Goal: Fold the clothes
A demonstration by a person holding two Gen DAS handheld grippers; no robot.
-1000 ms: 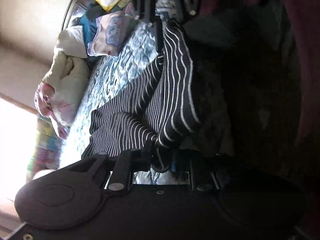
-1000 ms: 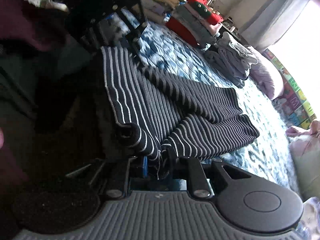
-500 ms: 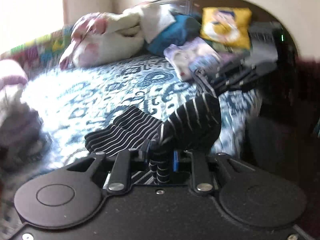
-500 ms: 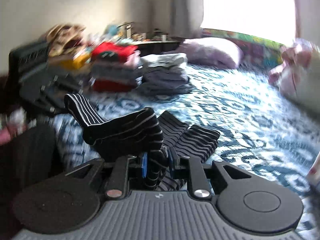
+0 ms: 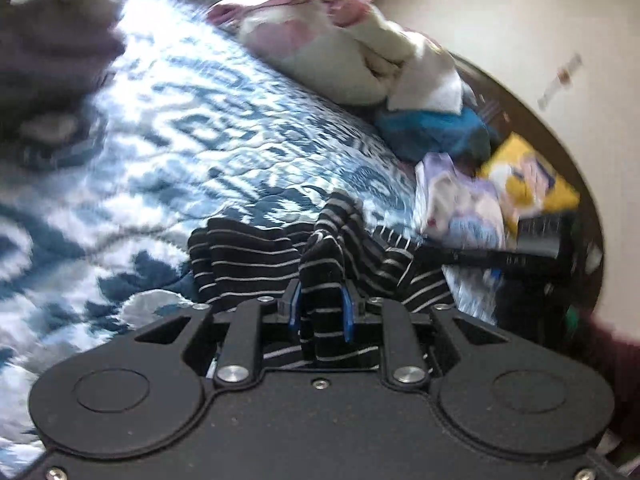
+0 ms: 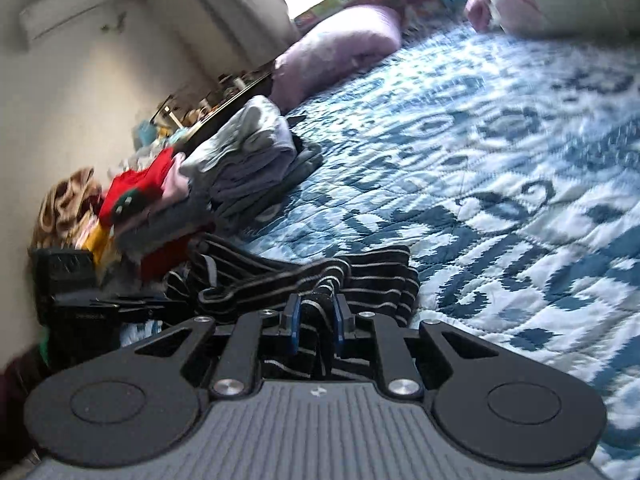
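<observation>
A black garment with thin white stripes [image 5: 256, 256] lies bunched on the blue and white patterned bedspread [image 5: 180, 128]. My left gripper [image 5: 320, 300] is shut on a fold of it, low over the bed. In the right wrist view the same striped garment [image 6: 360, 276] lies folded over itself, and my right gripper [image 6: 316, 316] is shut on another fold of it. The other gripper shows as a black shape at the right in the left wrist view [image 5: 520, 256] and at the left in the right wrist view [image 6: 80, 304].
A stack of folded grey clothes [image 6: 248, 168] and red and yellow ones [image 6: 140, 196] sits at the bed's left side, with a lilac pillow [image 6: 340, 52] behind. A pile of pink and white laundry [image 5: 344, 48], a blue item [image 5: 436, 132] and printed pillows [image 5: 496, 196] line the headboard.
Both grippers have swung round and come down with the striped garment, from holding it raised to holding it low over the bedspread, bunched and folded over itself. Both stay shut on it.
</observation>
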